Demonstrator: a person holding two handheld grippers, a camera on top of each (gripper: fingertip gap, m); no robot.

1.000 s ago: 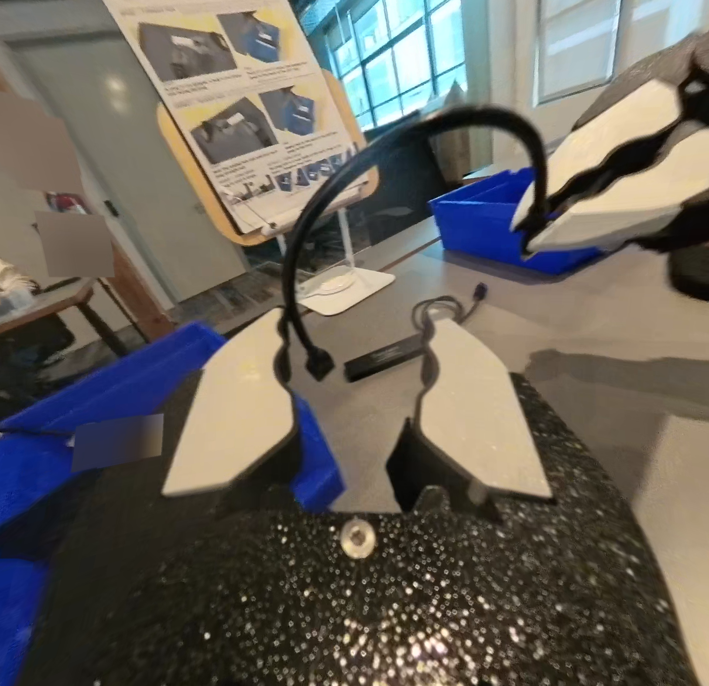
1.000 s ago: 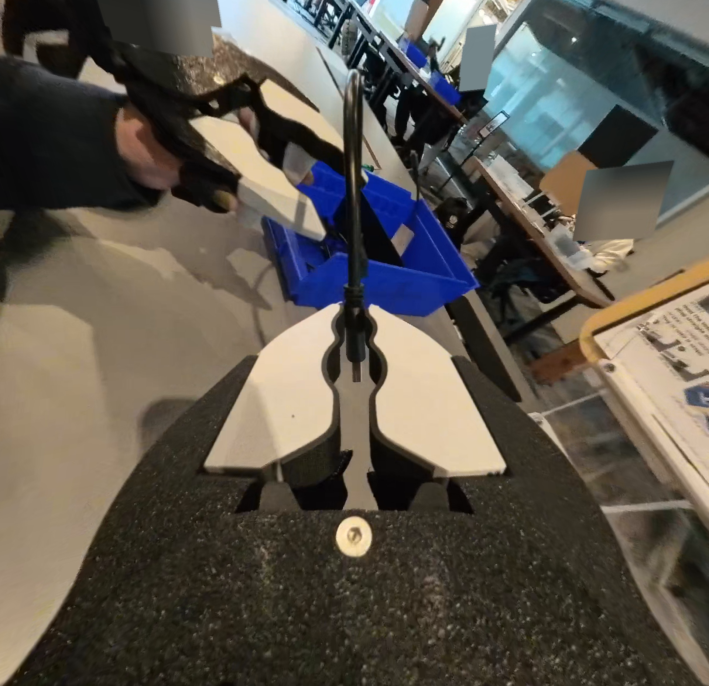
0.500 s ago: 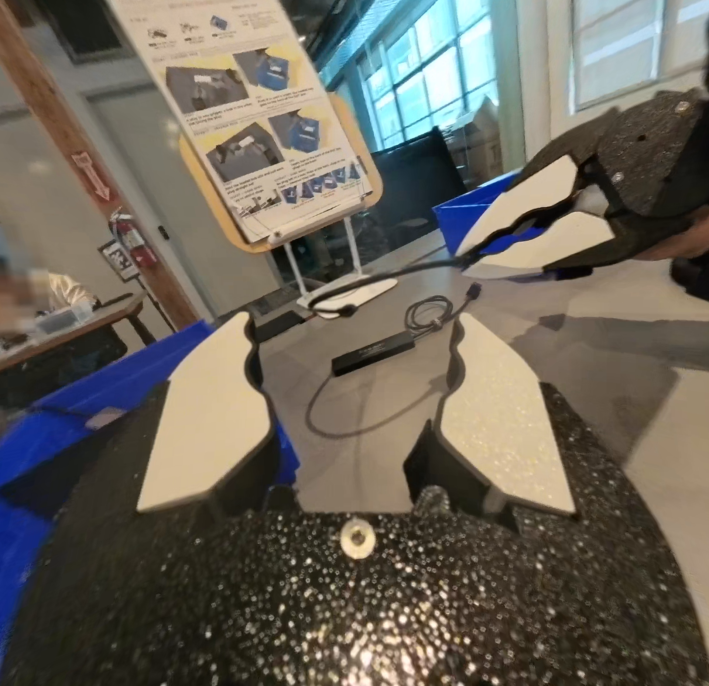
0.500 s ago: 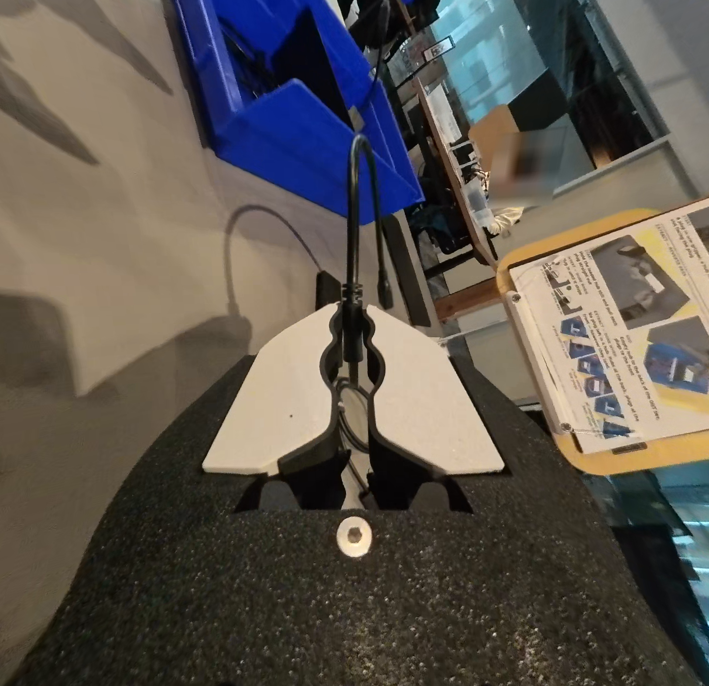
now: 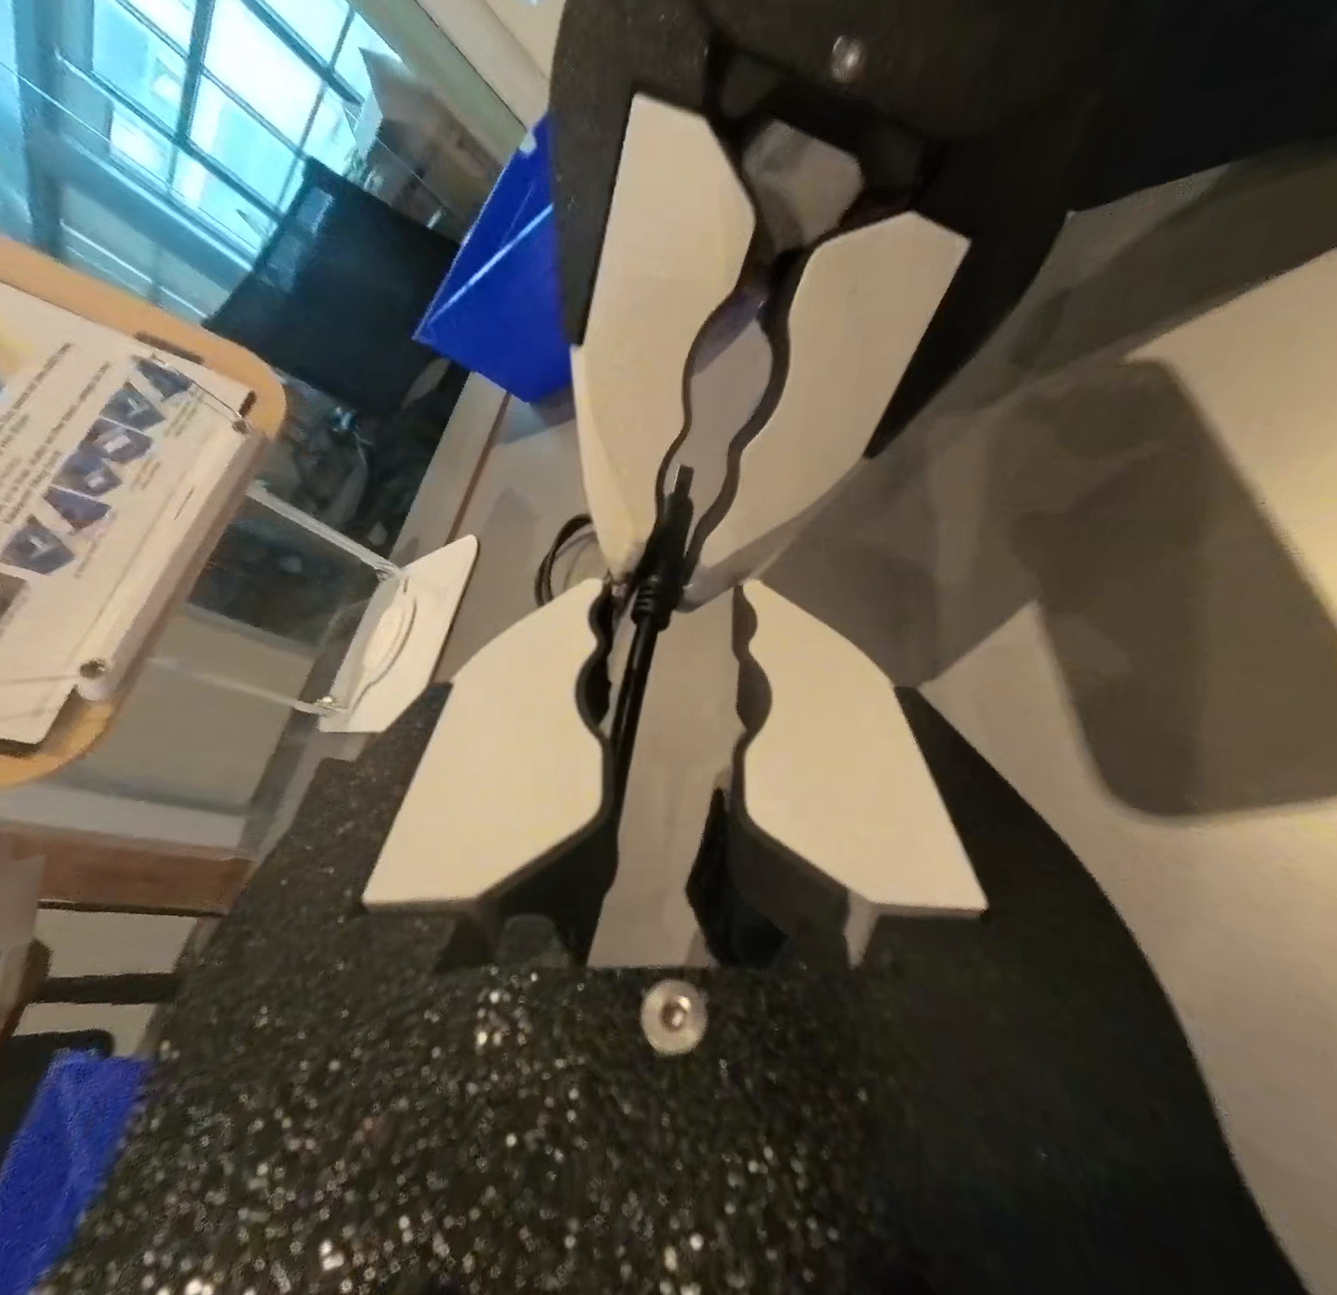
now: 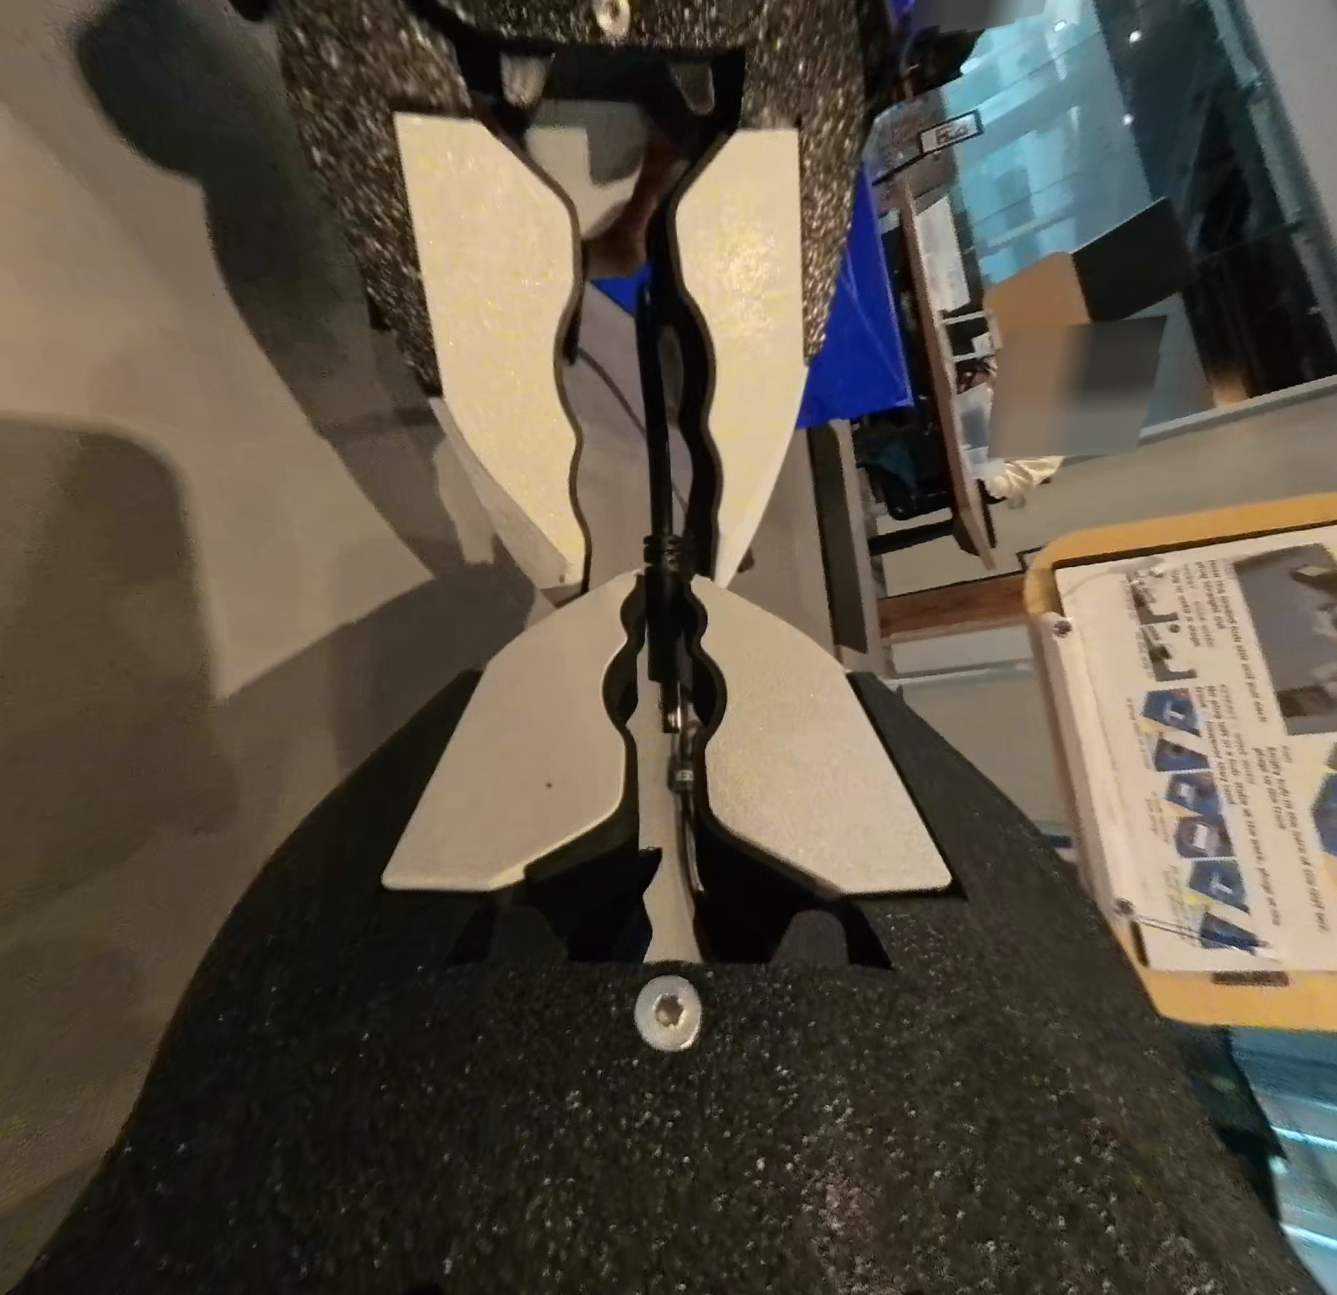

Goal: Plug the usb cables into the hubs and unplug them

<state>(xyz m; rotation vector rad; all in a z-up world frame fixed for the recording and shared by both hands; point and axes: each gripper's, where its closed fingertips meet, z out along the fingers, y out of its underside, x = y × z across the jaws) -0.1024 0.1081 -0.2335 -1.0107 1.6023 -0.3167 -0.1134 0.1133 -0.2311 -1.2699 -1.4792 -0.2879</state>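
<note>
On my left wrist view, an instruction board (image 5: 108, 507) on a wooden backing stands at the far left, its clear stand with a white foot (image 5: 412, 645) just beside it on the grey table (image 5: 1194, 609). Further in, a blue bin (image 5: 499, 305) sits at the table's back edge. In the middle, my left gripper (image 5: 669, 609) has its jaws apart, and the black usb cable (image 5: 633, 681) runs down through the gap between them, close against the left finger and, as far as I can see, not pinched. Straight ahead, tip to tip with it, my right gripper (image 5: 662, 565) comes in from the top, clamped on the cable's plug end (image 5: 669, 529).

On my right wrist view, the grey table (image 6: 145, 319) fills the left side. In the centre my right gripper (image 6: 665, 587) is clenched around the plug (image 6: 662, 638), whose metal tip points back toward the camera between the fingers. The cable (image 6: 658, 464) leaves forward and passes between the parted fingers of the left gripper (image 6: 651, 573) opposite, lying nearer its right-hand finger (image 6: 745, 392). Behind that is the blue bin (image 6: 854, 319), and at the far right the instruction board (image 6: 1194, 753).
</note>
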